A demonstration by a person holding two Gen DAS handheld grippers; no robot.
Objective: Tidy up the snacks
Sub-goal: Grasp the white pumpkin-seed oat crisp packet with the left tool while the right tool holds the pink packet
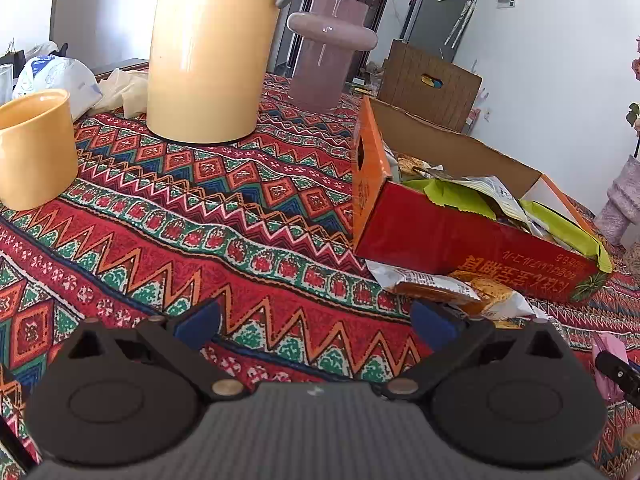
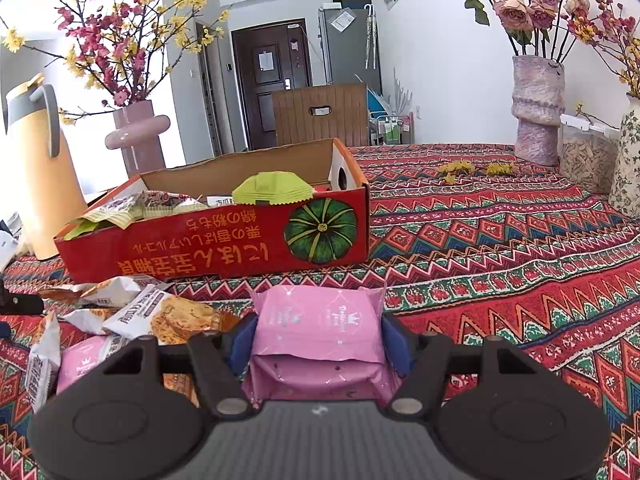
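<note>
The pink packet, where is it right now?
In the right wrist view, the pink packet sits clamped in the right claw, just in front of the red box, with loose snack bags to its left.

Thermos (image 1: 212, 48) top cut off by the frame; box (image 1: 472, 240) hides most snack packets inside

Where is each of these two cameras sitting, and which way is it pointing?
Left wrist: rides the open left tool, looking across the patterned tablecloth toward the yellow jug.
Right wrist: rides the right tool, which grips a pink snack packet, facing the door.
Both show the red box of snacks.
</note>
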